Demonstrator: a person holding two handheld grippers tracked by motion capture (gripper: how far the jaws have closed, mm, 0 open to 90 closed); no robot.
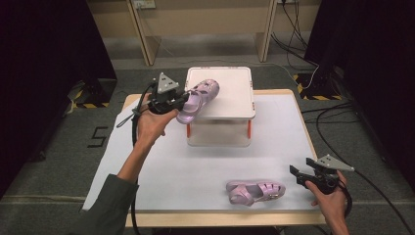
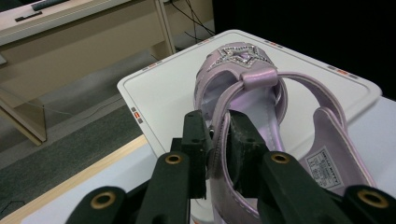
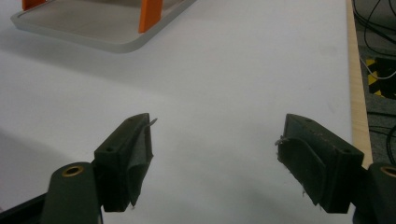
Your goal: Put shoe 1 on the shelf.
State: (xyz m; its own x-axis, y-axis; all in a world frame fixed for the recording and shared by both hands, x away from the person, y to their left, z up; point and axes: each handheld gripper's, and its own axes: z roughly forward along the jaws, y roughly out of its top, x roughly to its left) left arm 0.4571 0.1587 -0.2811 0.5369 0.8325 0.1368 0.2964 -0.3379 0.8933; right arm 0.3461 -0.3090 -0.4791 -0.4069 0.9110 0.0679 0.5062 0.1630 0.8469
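My left gripper (image 1: 182,102) is shut on the side strap of a lilac sandal (image 1: 198,100) and holds it in the air, toe over the left part of the white two-tier stand's top shelf (image 1: 230,93). In the left gripper view the pads (image 2: 243,140) pinch the strap of that sandal (image 2: 261,98), whose toe bears a glittery star. A second lilac sandal (image 1: 255,191) lies on its side on the white table cover near the front edge. My right gripper (image 1: 297,175) stands open just right of it, jaws wide apart (image 3: 215,149) with nothing between them.
The stand (image 3: 93,28) has orange legs and a lower tray. A wooden table edge (image 3: 357,93) runs along the right side, with cables on the floor beyond. Wooden furniture legs (image 1: 142,34) stand behind the table. White cover (image 1: 195,166) spreads between stand and front sandal.
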